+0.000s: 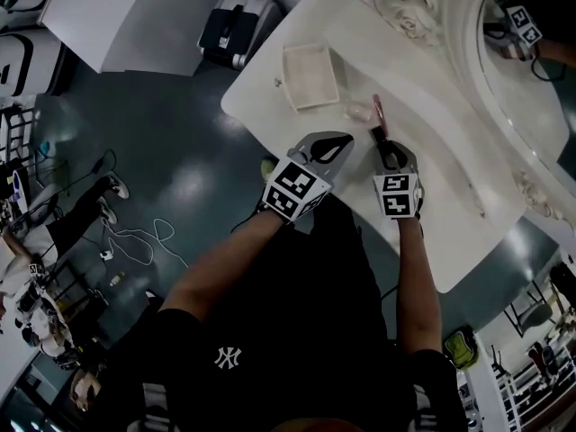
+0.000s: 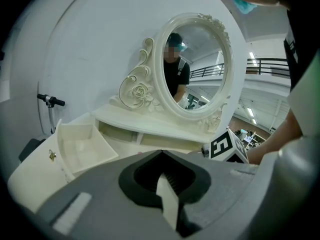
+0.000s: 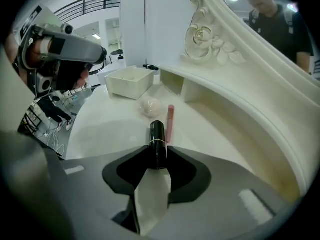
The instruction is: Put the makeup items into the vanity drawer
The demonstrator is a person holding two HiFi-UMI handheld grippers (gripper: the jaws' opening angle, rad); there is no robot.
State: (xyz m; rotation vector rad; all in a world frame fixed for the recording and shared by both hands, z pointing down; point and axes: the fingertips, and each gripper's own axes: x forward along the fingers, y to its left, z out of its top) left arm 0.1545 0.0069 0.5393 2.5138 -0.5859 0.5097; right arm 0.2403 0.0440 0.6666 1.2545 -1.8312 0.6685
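Right gripper (image 3: 158, 153) pinches the black lipstick (image 3: 157, 139) at the vanity top (image 3: 105, 129) — a pink tube (image 3: 170, 120) and a pale round puff (image 3: 151, 106) lie just beyond. Left gripper (image 2: 162, 154) hovers at left — jaws pressed together, empty. The drawer (image 1: 290, 84) sits open, far left.

Non-makeup stuff: there's a big oval mirror (image 2: 197, 66) in a cream frame with a carved rose (image 2: 138, 91) at its lower left, and it's reflecting a person in a black tee. The floor (image 1: 180, 133) is shiny dark teal. A black-and-white case (image 1: 236, 27) lies flat on it, a white cable (image 1: 135, 235) loops around, and someone's 2 sneakers (image 1: 115, 185) sit off to the left. 1 black handlebar (image 2: 50, 101) pokes out by the wall.
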